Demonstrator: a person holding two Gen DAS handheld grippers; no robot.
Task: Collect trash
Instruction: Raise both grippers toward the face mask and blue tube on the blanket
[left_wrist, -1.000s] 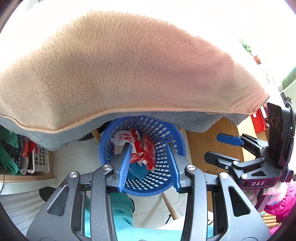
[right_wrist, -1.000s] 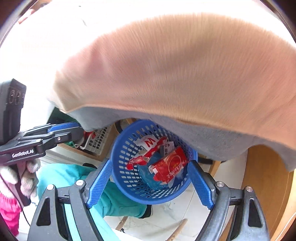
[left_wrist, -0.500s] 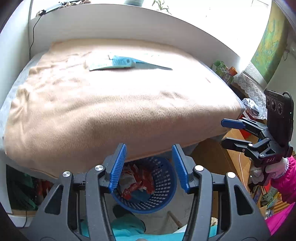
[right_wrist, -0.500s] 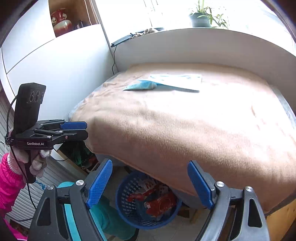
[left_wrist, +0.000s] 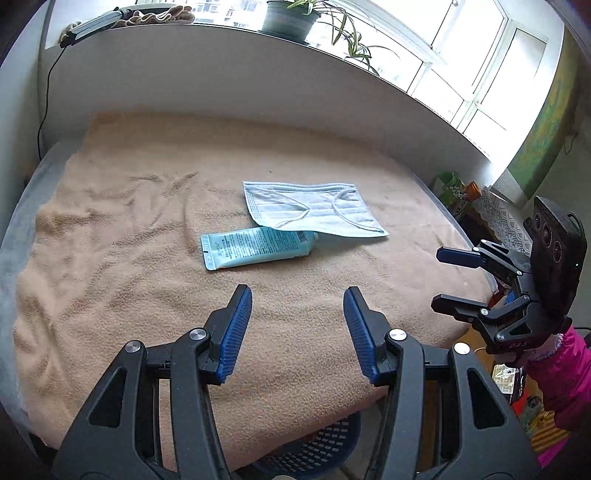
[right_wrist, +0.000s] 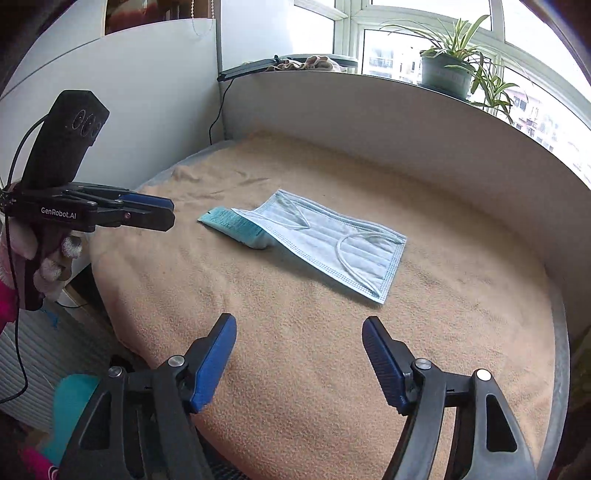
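A light blue face mask (left_wrist: 314, 212) lies flat on the tan blanket (left_wrist: 147, 258), its near edge over a teal tube (left_wrist: 256, 247). Both show in the right wrist view too, the mask (right_wrist: 332, 247) and the tube (right_wrist: 236, 225). My left gripper (left_wrist: 297, 301) is open and empty, above the blanket just short of the tube. My right gripper (right_wrist: 299, 332) is open and empty, near the mask's front corner. The blue trash basket (left_wrist: 314, 450) peeks out below the blanket's front edge.
A white wall panel (left_wrist: 221, 92) runs behind the bed, with potted plants (right_wrist: 447, 70) on the sill. A white cabinet (right_wrist: 129, 110) stands at the left. A cluttered side shelf (left_wrist: 458, 192) stands at the right.
Both grippers have risen from over the basket under the bed edge to above the blanket. The mask and tube have come into full view. Both grippers stay open.
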